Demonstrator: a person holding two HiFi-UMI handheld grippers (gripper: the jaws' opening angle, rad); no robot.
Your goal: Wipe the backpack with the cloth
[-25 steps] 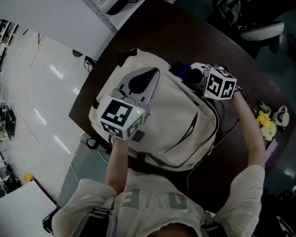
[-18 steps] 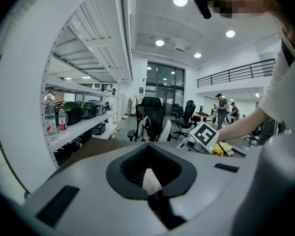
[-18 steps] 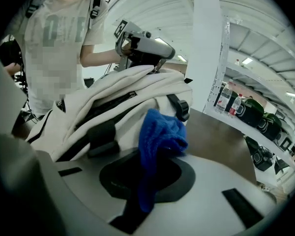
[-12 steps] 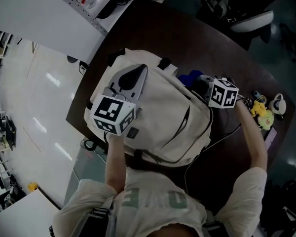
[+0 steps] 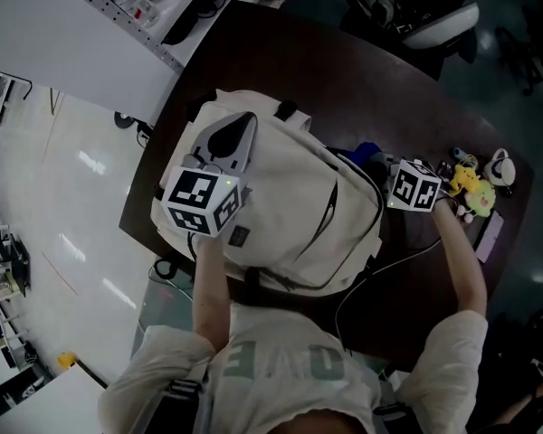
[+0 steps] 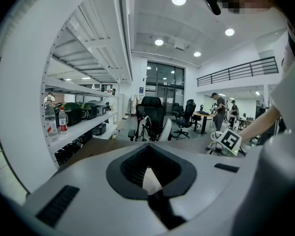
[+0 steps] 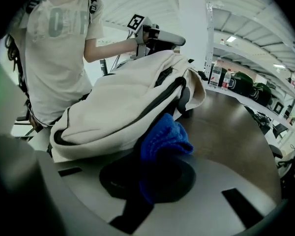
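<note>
Now my right claw (image 7: 156, 178) grips the blue cloth (image 7: 165, 135) at the backpack's (image 7: 119, 101) side; my left claw (image 6: 150, 180) stays off it, clenched, up top.

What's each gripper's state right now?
Left gripper: jaws shut on a pinch of the backpack.
Right gripper: jaws shut on the blue cloth.

Dark brown table (image 5: 344, 70), cream backpack (image 5: 290, 206) lay flat across it, 1 yellow toy (image 5: 471, 188) sat near its right edge, well apart.
</note>
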